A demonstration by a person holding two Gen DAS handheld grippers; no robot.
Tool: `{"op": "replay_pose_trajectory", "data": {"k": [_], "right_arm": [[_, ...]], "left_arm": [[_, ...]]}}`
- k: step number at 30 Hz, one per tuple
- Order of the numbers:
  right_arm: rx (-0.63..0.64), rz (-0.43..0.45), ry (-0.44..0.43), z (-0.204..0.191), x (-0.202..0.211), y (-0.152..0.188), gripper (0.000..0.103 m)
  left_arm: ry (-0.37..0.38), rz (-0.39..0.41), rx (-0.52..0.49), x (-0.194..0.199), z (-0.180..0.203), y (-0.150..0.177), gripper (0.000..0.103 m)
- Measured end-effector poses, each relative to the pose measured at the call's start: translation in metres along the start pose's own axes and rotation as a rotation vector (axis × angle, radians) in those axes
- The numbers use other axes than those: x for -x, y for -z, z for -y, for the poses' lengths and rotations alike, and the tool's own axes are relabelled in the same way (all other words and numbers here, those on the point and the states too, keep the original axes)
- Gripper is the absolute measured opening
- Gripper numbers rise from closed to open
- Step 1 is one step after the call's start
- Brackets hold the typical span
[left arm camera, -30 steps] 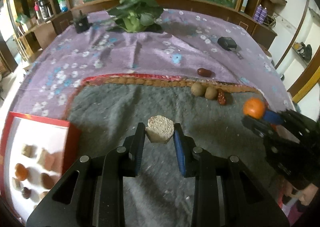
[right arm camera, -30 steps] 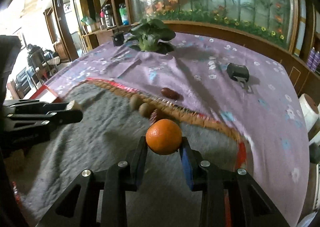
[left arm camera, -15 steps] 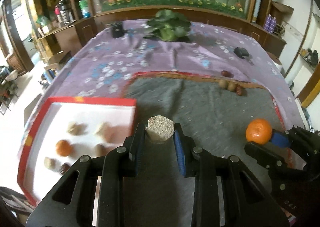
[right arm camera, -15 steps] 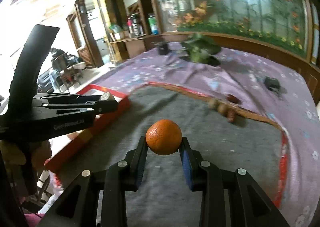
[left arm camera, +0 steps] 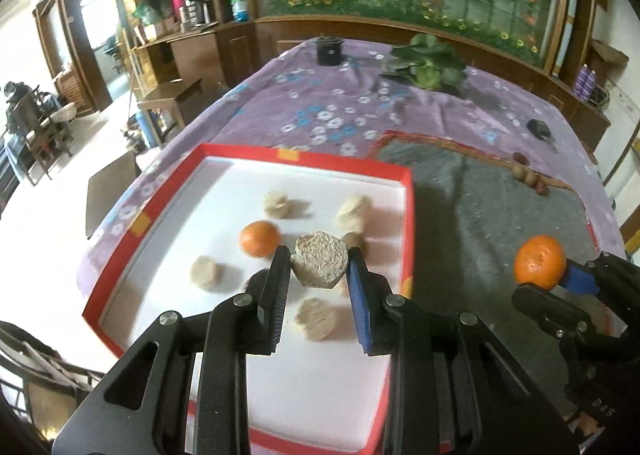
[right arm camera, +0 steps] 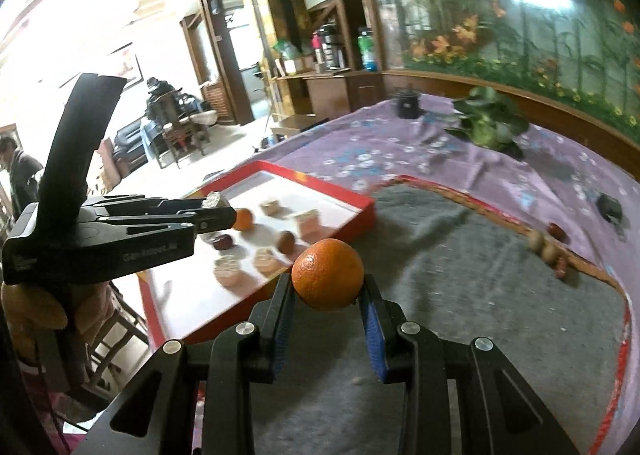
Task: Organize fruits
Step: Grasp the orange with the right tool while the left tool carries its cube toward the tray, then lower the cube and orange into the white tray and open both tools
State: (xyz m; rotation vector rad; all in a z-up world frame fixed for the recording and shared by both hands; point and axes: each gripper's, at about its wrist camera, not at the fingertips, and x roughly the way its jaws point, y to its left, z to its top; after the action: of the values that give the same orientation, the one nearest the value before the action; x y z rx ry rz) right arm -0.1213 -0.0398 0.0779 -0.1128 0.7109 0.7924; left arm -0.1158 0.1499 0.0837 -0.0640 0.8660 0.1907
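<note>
Left wrist view shows my left gripper [left arm camera: 319, 275] with jaws clamped on a tan hexagonal block [left arm camera: 319, 265], poised above the red-rimmed tray [left arm camera: 407, 215] for sorting, while my right gripper [right arm camera: 326, 305] pinches an orange [right arm camera: 327, 274] over the grey mat [right arm camera: 480, 287], right of the tray.

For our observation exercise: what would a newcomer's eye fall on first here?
Likely the orange gripped in the right claw above the grey mat. Next, the beige block in the left claw over the red tray, which already holds another orange.
</note>
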Motion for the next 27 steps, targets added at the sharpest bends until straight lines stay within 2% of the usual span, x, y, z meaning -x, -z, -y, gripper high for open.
{"op": "replay_pose_trajectory", "data": {"k": [7,14,21,27], "right_arm": [[0.041,-0.018,-0.054,-0.028,-0.014,-0.006,0.031],[0.068,-0.054,-0.118,-0.051,-0.026,-0.006,0.031],[0.117,-0.129,-0.182,-0.077,-0.052,-0.003,0.031],[0.151,-0.197,-0.2,-0.087,-0.071,0.007,0.031]], "left_arm": [[-0.014,-0.016,0.051,0.001,-0.03,0.011,0.028],[0.004,-0.069,0.106,-0.005,-0.058,0.024,0.028],[0.032,-0.113,0.119,-0.014,-0.065,0.031,0.027],[0.043,-0.15,0.112,-0.024,-0.064,0.038,0.028]]}}
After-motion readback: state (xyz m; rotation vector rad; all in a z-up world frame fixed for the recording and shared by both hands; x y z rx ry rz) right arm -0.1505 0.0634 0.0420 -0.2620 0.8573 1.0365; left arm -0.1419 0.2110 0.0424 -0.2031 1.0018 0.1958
